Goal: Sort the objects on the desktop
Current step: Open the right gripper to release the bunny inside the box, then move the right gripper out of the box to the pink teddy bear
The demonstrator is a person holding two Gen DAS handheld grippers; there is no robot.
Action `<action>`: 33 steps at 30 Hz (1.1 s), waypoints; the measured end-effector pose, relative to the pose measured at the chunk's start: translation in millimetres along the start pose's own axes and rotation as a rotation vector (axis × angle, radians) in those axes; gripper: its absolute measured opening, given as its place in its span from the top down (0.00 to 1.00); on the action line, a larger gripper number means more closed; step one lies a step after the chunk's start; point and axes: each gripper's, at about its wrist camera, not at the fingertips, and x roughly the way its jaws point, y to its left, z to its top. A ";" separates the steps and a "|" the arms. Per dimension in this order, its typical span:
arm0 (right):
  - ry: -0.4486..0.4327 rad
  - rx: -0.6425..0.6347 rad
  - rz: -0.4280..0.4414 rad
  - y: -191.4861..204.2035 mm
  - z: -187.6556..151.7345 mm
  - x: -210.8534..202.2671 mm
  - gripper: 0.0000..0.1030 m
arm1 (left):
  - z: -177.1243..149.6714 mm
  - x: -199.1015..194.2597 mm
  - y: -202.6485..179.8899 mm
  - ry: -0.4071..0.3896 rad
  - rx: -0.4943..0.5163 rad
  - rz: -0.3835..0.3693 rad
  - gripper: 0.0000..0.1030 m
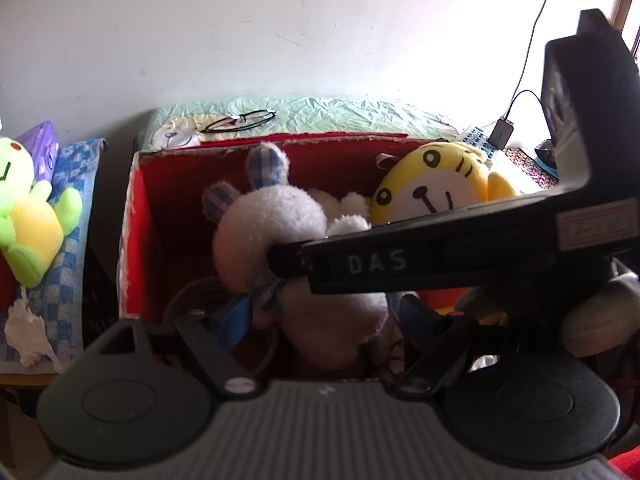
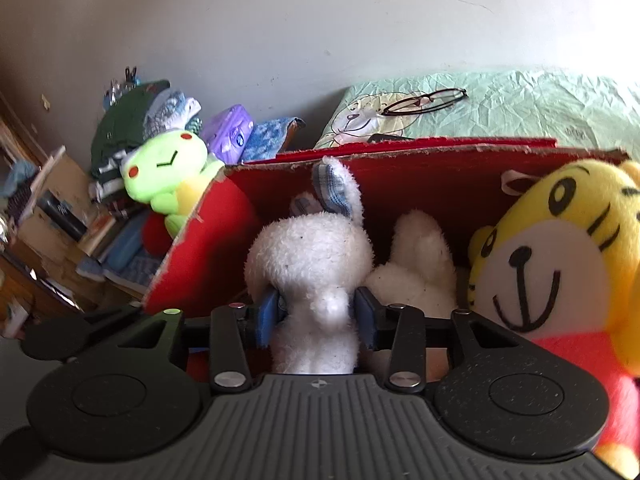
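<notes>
A white plush rabbit (image 2: 316, 256) with blue checked ears is over a red cardboard box (image 2: 200, 248). My right gripper (image 2: 318, 314) is shut on the rabbit's body, one blue pad on each side. In the left wrist view the rabbit (image 1: 272, 224) hangs in the box (image 1: 138, 216) and the right gripper's black body (image 1: 460, 256) crosses in front. My left gripper (image 1: 324, 316) is open, its blue pads either side of the rabbit's lower body without pressing it. A yellow tiger plush (image 2: 560, 264) sits in the box at right, also seen in the left wrist view (image 1: 436, 184).
A green frog plush (image 2: 168, 168) lies left of the box on blue checked cloth (image 1: 68, 184), with a purple tissue pack (image 2: 228, 132) behind. Glasses (image 2: 424, 102) rest on a pale green cover (image 2: 520, 104) behind the box. Cluttered shelves (image 2: 60, 216) stand far left. A charger and cable (image 1: 502, 132) are at right.
</notes>
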 end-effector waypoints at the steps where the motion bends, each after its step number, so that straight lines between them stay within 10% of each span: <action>1: 0.003 0.016 0.014 -0.9 -0.2 -1.9 0.56 | 0.8 1.4 0.6 -0.002 -0.003 -0.001 0.20; 33: -0.096 0.133 0.074 -30.0 -19.7 -67.3 0.66 | -12.1 -22.4 -12.2 -0.056 -0.090 0.029 0.20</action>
